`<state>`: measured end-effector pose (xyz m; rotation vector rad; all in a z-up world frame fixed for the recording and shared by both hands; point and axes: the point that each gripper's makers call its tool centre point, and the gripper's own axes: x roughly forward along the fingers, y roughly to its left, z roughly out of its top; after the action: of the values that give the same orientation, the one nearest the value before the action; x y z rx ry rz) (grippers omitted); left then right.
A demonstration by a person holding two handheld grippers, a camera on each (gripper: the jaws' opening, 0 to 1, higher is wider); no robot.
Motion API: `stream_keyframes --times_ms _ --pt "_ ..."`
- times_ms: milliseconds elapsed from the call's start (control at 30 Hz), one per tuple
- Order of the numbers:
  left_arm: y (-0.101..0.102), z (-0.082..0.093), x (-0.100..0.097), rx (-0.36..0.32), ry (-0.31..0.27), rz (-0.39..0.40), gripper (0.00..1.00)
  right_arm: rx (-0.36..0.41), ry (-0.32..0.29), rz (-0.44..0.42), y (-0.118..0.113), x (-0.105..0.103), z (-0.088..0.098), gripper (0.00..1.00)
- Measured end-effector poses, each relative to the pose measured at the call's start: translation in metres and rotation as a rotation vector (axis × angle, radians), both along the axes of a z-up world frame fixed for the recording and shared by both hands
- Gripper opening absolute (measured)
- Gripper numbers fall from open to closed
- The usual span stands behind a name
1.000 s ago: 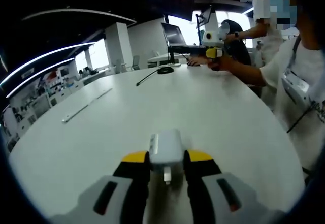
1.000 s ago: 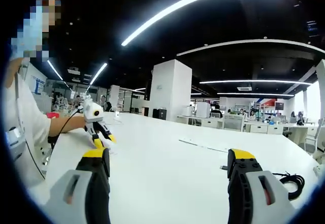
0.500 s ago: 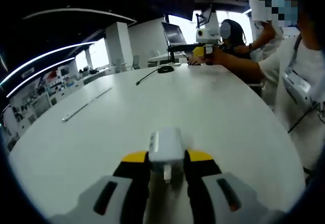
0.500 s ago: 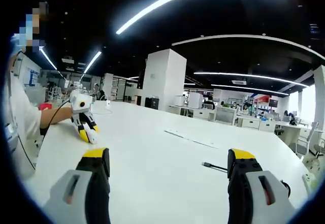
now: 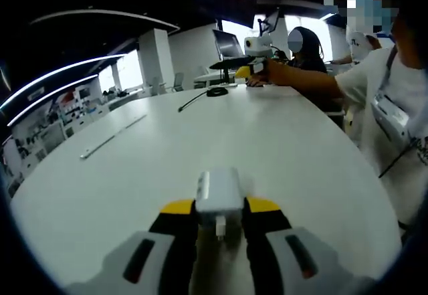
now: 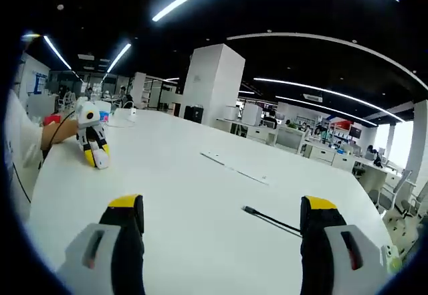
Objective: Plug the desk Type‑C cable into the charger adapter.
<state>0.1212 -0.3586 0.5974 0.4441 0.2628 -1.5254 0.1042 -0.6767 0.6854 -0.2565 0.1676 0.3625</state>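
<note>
A white charger adapter (image 5: 219, 191) sits upright between the yellow-tipped jaws of my left gripper (image 5: 219, 208), which is shut on it just above the white table (image 5: 281, 141). The black Type-C cable (image 6: 271, 219) lies on the table, its plug end pointing left, ahead of my right gripper (image 6: 223, 205) and between its widely open jaws. In the left gripper view the cable (image 5: 197, 99) shows far off, with the right gripper (image 5: 239, 73) held in a hand just beyond it. The left gripper (image 6: 95, 160) appears at the far left of the right gripper view.
A thin metal strip (image 6: 234, 168) lies flat on the table beyond the cable, also visible as the strip (image 5: 110, 138) at the left. A person in a white shirt (image 5: 394, 108) stands along the table's right edge. Desks with monitors (image 5: 227, 44) stand behind.
My right gripper has moved across the table toward the cable; the plug now lies nearer and more central between its open jaws. The left gripper and adapter have stayed put.
</note>
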Motion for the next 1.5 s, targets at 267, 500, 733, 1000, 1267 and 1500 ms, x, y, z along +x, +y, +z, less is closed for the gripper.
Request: stream_keyframes --times_ms 267,500,733,1000,1267,1500 --pt "0.0 0.001 0.001 0.0 0.002 0.0 0.26 -0.01 0.049 -0.045 -0.031 0.016 -0.004 0.99" --pt "0.0 0.001 0.002 0.0 0.003 0.001 0.26 0.011 0.088 -0.063 -0.049 0.03 -0.004 0.99" --pt "0.0 0.001 0.001 -0.001 0.005 0.001 0.26 -0.025 0.138 -0.082 -0.059 0.043 -0.012 1.0" --pt "-0.001 0.0 -0.001 -0.001 0.005 0.0 0.26 -0.042 0.167 -0.079 -0.061 0.059 -0.018 1.0" --pt "-0.001 0.001 0.0 0.001 0.005 -0.001 0.26 -0.058 0.2 -0.088 -0.067 0.072 -0.029 1.0" --pt "-0.001 0.001 0.0 -0.001 0.007 -0.001 0.26 -0.086 0.23 -0.089 -0.073 0.081 -0.037 1.0"
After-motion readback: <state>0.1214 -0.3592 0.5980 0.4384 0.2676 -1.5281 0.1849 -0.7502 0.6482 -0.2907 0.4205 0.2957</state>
